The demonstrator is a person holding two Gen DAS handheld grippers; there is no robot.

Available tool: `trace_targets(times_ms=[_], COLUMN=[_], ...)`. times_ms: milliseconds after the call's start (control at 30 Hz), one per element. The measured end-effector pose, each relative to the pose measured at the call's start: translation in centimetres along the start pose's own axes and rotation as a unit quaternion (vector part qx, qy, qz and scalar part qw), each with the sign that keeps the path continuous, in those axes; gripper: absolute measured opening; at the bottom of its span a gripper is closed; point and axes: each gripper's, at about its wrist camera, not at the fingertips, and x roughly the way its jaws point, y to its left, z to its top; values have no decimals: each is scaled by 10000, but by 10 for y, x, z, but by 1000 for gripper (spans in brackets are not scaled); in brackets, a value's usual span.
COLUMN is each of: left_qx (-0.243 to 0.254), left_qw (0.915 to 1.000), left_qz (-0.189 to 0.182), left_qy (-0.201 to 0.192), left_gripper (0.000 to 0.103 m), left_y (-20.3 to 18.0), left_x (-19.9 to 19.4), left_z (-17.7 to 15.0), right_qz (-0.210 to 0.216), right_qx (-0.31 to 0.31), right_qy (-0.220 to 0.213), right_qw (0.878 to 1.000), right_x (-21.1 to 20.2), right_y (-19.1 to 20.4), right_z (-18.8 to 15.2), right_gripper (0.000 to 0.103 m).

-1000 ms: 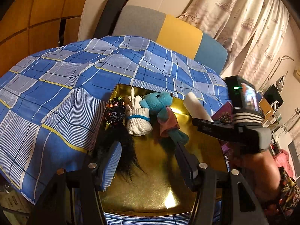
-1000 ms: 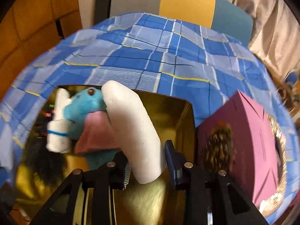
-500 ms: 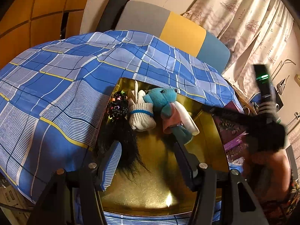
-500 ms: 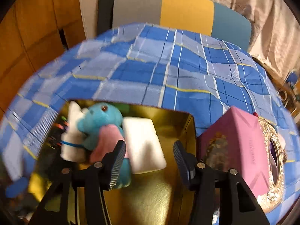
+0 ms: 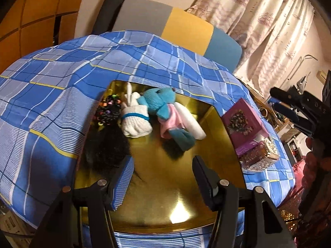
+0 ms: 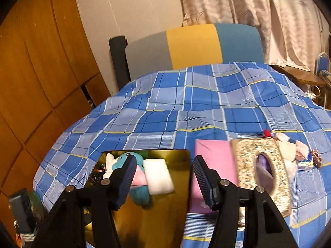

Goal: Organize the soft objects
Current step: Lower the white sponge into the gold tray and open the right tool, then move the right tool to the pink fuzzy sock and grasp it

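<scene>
White foam pad [image 6: 158, 175] dropped in gold tray [image 6: 182, 186]; right hand-held gripper [image 6: 163, 178] spreading, empty; left hand-held gripper [image 5: 162, 177] seemingly spread.

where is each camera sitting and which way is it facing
Left wrist: on the left tool, angled down at the gold tray; the person's other hand shows at right.
Right wrist: on the right tool, higher, facing the bed and chair; only its own fingers show.
Shared: tray, blue toy, white foam, pink box.
</scene>
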Motion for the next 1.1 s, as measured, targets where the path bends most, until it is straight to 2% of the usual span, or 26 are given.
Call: trace_targets(times_ms=[200, 400, 600, 733, 900, 1100], left_qx=[164, 402, 777, 990, 1183, 1355], left_qw=[9995, 9966, 9925, 9898, 9863, 9802], left_qz=[-264, -722, -925, -973, -1041, -1282], left_qy=[-2, -14, 175, 330, 482, 669], left_gripper=[60, 60, 60, 60, 60, 60], left_y=[-17, -45, -83, -103, -122, -145], left_x=[0, -1, 7, 13, 19, 26], left_z=[-7, -18, -29, -34, -42, -49], right_qz=[-253, -776, -1353, -1669, -1710, -1666], right_qx=[358, 946, 1592, 1735, 2107, 2321], right_qy=[-151, -99, 202, 429, 732, 919], right_qw=[9989, 9924, 9777, 9696, 9597, 9539], right_x=[-32, -60, -76, -76, -72, -65], right_y=[-42, -112, -188, -226, -268, -290], right_z=[-17, -39, -63, -80, -106, -125], right_gripper=[58, 58, 58, 58, 58, 58])
